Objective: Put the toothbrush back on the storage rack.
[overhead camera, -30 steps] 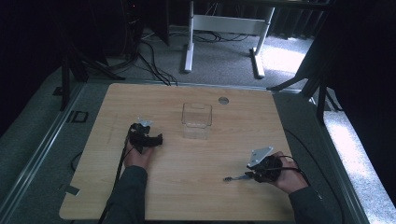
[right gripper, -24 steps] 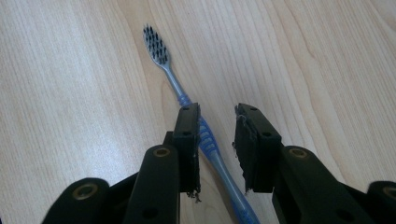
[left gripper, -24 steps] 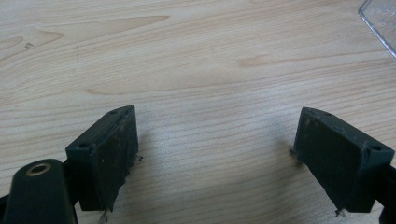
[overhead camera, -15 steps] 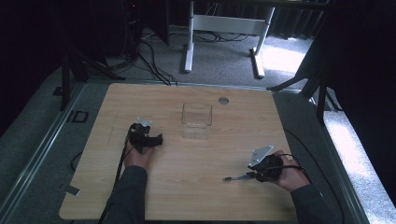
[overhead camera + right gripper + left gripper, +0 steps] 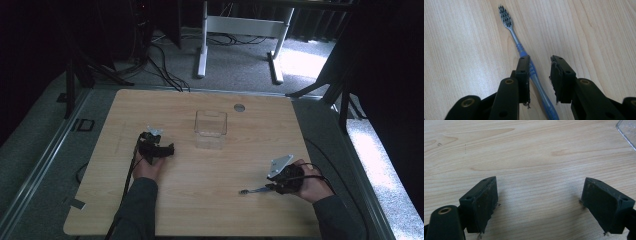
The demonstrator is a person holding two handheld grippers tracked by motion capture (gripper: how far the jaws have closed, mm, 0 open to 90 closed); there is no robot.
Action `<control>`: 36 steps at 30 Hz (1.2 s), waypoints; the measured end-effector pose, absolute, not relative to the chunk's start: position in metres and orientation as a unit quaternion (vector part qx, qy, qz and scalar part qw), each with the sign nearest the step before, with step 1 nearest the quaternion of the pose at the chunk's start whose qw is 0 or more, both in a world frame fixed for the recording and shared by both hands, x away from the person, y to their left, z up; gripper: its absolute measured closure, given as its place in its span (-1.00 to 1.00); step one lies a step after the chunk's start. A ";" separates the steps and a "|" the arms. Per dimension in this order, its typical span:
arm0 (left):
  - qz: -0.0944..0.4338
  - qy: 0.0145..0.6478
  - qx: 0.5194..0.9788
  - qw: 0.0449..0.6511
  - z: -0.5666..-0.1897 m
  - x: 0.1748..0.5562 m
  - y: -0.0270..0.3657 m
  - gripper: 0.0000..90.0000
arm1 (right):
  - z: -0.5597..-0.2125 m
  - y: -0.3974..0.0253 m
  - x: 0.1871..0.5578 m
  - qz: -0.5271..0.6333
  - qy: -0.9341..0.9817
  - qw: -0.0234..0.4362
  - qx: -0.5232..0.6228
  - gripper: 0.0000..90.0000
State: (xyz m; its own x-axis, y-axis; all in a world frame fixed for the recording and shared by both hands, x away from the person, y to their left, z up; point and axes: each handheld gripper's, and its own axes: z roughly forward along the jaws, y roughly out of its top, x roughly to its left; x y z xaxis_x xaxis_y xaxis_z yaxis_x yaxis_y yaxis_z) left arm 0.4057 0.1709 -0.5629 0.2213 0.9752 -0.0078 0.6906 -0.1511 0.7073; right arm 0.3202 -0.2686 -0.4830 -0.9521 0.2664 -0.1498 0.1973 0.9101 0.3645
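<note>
1. Lying flat on the wooden table (image 5: 210, 210), the blue toothbrush (image 5: 524, 53) sat at the near right part of the top, its bristled head pointing away from the right gripper (image 5: 539, 75) and its handle running back between the jaws.
2. The right gripper's jaws stood partly apart around the handle; one pad seemed to touch it, the other stood clear, so nothing was pinched yet.
3. The left gripper (image 5: 539, 202) rested with jaws spread wide over bare wood, holding nothing, just beside the clear plastic box (image 5: 210, 129).
4. The toothbrush looked light, stiff and slim, with smooth plastic likely to slip or roll; the ribbed grip section near the jaws seemed the best place to take hold.
5. Open wood lay all around the brush, and the table's near edge and right edge were both well apart from it, leaving free room toward the box.
</note>
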 end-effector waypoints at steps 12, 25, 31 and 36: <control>0.236 0.578 0.721 0.301 -0.563 0.406 0.171 -0.69 | -0.485 -0.270 0.323 0.168 0.975 0.096 0.108 0.50; 0.236 0.578 0.721 0.302 -0.563 0.406 0.171 -0.69 | -0.486 -0.266 0.326 0.158 0.978 0.091 0.100 0.48; 0.236 0.578 0.721 0.301 -0.563 0.406 0.171 -0.69 | -0.486 -0.264 0.326 0.154 0.980 0.085 0.097 0.48; 0.236 0.578 0.721 0.301 -0.563 0.406 0.171 -0.69 | -0.488 -0.263 0.326 0.148 0.981 0.081 0.095 0.49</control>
